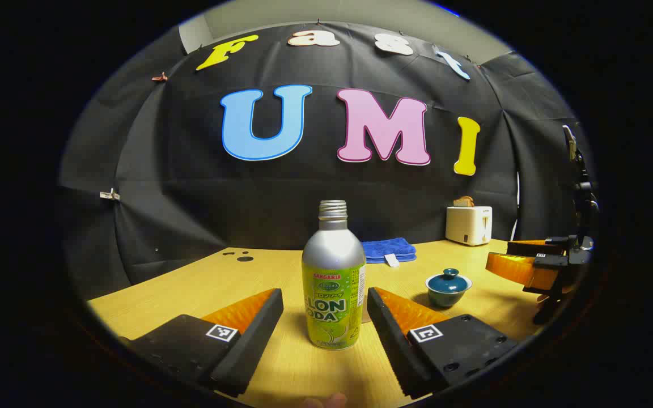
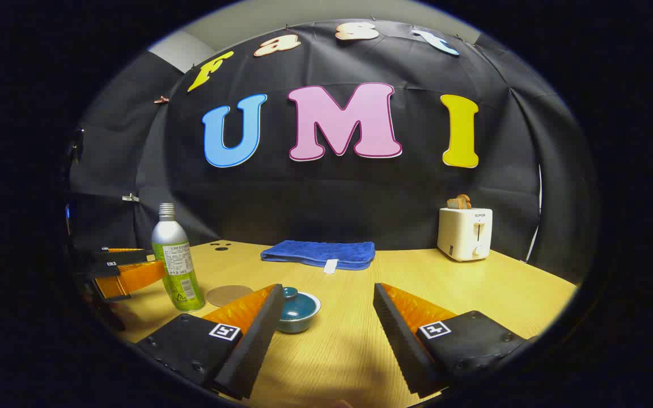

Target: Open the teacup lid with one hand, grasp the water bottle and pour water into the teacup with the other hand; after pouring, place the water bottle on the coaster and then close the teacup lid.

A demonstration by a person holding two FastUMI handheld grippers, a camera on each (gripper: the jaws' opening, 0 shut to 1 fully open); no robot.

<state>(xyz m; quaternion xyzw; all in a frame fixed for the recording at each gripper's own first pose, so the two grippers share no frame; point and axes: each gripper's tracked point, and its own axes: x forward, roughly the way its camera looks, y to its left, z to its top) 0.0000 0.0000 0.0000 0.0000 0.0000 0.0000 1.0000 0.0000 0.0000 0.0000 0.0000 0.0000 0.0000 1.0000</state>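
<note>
A silver and green water bottle (image 1: 332, 283) with an uncapped neck stands upright on the wooden table (image 1: 304, 374). It sits between the fingers of my left gripper (image 1: 324, 294), which is open, with a gap on each side. To its right stands the dark teal teacup (image 1: 448, 286) with its lid on. In the right gripper view, the teacup (image 2: 299, 309) lies just ahead, partly behind one finger of my right gripper (image 2: 327, 290), which is open and holds nothing. A round tan coaster (image 2: 229, 294) lies flat between the bottle (image 2: 176, 260) and the teacup.
A folded blue towel (image 2: 319, 253) lies at the back of the table, in front of the wall. A white toaster (image 2: 465, 232) with toast in it stands at the back right. The right gripper (image 1: 536, 266) shows past the teacup, and the left gripper (image 2: 128, 272) beside the bottle.
</note>
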